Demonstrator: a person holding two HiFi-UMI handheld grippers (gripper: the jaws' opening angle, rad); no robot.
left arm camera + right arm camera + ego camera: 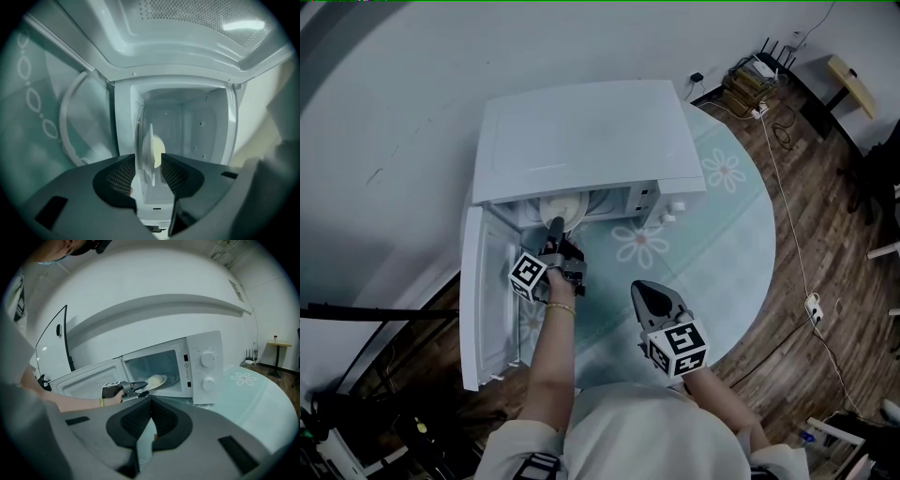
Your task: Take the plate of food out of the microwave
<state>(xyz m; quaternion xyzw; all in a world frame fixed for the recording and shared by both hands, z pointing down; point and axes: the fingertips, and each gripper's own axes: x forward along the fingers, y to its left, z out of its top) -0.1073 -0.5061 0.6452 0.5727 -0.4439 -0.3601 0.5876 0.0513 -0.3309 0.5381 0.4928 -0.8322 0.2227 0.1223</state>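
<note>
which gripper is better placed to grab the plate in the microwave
Left: the left gripper has its open jaws either side of the plate rim at the microwave mouth, so closing should grip it. The right gripper is shut, back over the table.

Dim light, cool teal cast in all views. Both gripper views fisheye: black vignette at corners, straight edges bowed. Bright glare patch on microwave (243, 26) in left gripper view. Near foreground soft, out of focus. Head view sharper, shadows faint.
</note>
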